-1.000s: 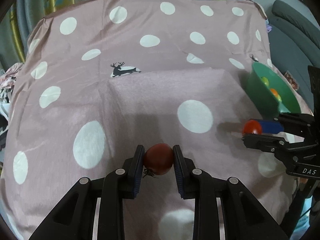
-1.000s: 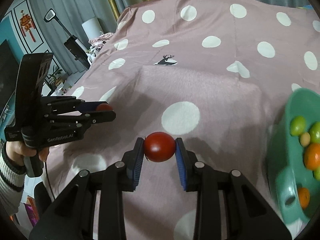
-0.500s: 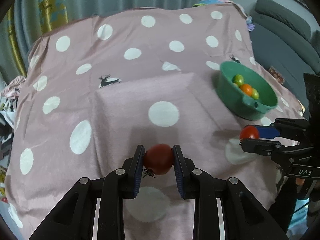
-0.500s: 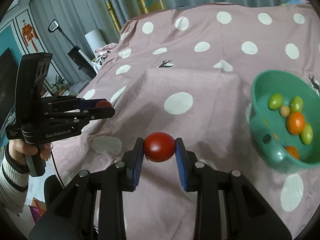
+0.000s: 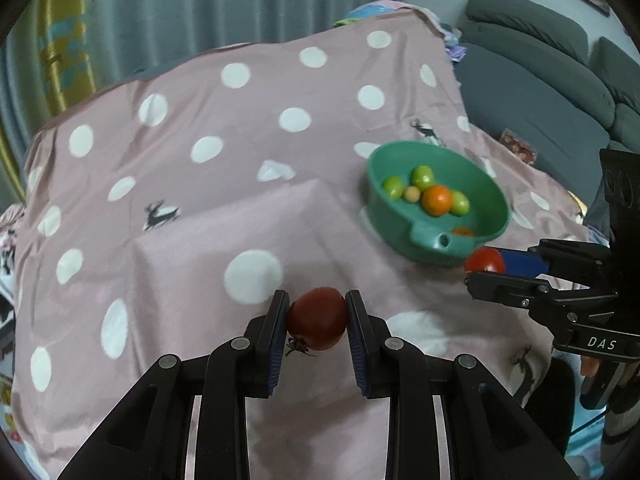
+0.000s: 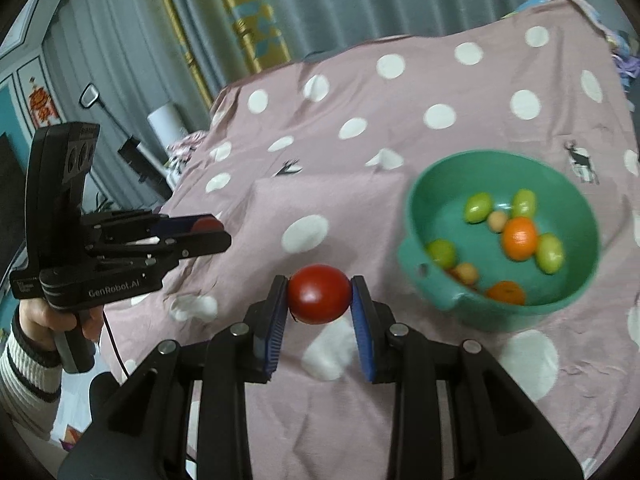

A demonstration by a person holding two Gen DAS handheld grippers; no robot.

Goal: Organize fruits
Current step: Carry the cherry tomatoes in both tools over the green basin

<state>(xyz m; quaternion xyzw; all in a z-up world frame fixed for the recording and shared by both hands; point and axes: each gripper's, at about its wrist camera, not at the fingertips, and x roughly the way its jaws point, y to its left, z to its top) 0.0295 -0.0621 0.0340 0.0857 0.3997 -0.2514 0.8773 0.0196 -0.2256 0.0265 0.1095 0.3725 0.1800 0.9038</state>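
Left claw gripping dark tomato, right claw clamping red tomato, striped sleeve only in right view.

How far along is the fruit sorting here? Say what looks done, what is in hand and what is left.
Done: several green and orange fruits lie in the bowl. In hand: the left gripper and right gripper each clamp a tomato, short of the bowl. Left: dropping both in; no loose fruit shows on the cloth.
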